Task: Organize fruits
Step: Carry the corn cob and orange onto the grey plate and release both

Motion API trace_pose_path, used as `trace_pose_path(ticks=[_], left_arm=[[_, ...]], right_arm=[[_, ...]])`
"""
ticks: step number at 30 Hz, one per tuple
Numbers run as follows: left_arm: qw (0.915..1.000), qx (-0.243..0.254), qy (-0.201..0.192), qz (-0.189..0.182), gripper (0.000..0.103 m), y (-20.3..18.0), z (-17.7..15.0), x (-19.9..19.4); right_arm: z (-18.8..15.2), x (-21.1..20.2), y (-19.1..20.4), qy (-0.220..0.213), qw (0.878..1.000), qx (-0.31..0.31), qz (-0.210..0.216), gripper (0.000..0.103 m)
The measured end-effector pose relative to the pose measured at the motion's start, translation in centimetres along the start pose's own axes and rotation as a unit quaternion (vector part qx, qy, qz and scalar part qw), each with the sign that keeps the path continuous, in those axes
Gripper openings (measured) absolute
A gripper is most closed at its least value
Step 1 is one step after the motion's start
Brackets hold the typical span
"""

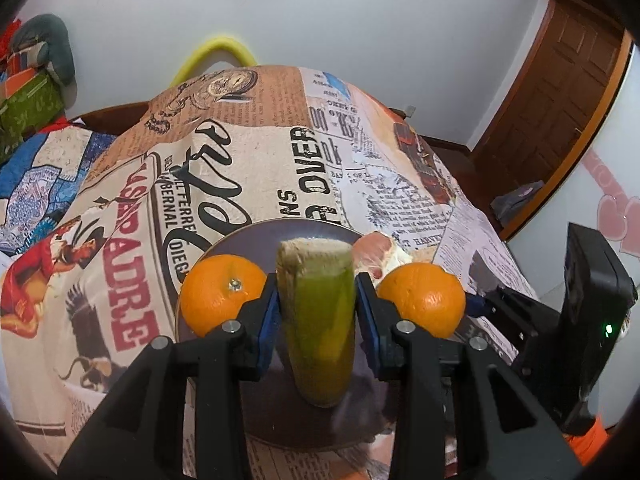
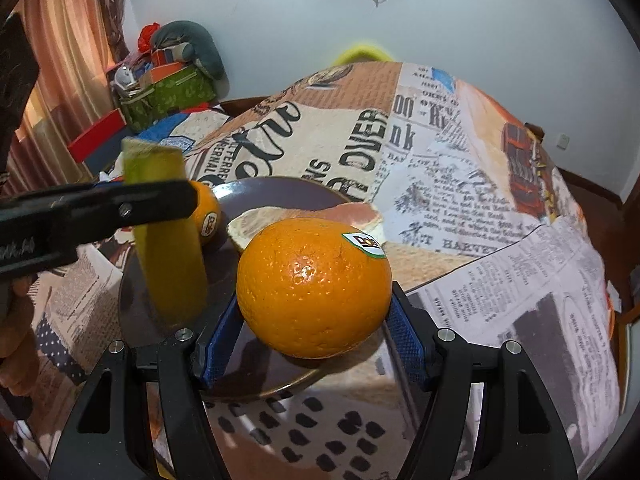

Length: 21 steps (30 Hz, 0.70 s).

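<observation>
My left gripper (image 1: 316,292) is shut on a green-yellow peel wedge (image 1: 318,320) and holds it upright over the dark plate (image 1: 240,244). An orange (image 1: 222,294) lies on the plate's left side. My right gripper (image 2: 314,304) is shut on a second orange with a sticker (image 2: 314,286) over the plate's near right edge (image 2: 280,390); this orange shows in the left wrist view (image 1: 422,298). A pink pomelo piece (image 1: 374,250) lies at the plate's far right. In the right wrist view the left gripper's finger (image 2: 120,208) crosses in front of the wedge (image 2: 168,256) and the other orange (image 2: 208,214).
The table carries a newspaper-print cloth (image 1: 248,168) that drops off at the right (image 2: 520,280). A yellow chair back (image 1: 216,54) stands behind it. Boxes and cushions (image 2: 168,80) sit at the far left. A wooden door (image 1: 560,96) is at the right.
</observation>
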<state>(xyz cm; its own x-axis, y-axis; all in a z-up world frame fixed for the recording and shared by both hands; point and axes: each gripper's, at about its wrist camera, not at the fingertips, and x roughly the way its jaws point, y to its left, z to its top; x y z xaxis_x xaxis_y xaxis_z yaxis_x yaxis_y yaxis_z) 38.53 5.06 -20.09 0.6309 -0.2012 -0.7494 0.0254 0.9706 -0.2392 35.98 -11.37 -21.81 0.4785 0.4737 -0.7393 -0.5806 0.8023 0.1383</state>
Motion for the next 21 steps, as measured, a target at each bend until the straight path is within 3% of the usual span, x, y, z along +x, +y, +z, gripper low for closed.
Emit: trace_pose_path(ticks=[7, 12, 15, 21], left_arm=[[0.9999, -0.008, 0.011, 0.008, 0.041, 0.5, -0.4, 0.7], [0.9996, 0.001, 0.024, 0.014, 0.054, 0.0, -0.8, 0.8], [0.9993, 0.020, 0.015, 0.026, 0.055, -0.8, -0.8, 0.0], [0.9995, 0.019, 0.005, 0.025, 0.055, -1.1, -1.3, -2.4]], right_arm=[[-0.2, 0.3, 0.6, 0.005, 1.000, -0.015, -0.003, 0.068], [-0.3, -0.3, 1.2, 0.002, 1.000, -0.026, 0.003, 0.073], [-0.6, -0.8, 1.8, -0.006, 0.999, -0.040, -0.017, 0.075], [-1.0, -2.3, 1.7, -0.010, 0.999, -0.030, -0.014, 0.075]])
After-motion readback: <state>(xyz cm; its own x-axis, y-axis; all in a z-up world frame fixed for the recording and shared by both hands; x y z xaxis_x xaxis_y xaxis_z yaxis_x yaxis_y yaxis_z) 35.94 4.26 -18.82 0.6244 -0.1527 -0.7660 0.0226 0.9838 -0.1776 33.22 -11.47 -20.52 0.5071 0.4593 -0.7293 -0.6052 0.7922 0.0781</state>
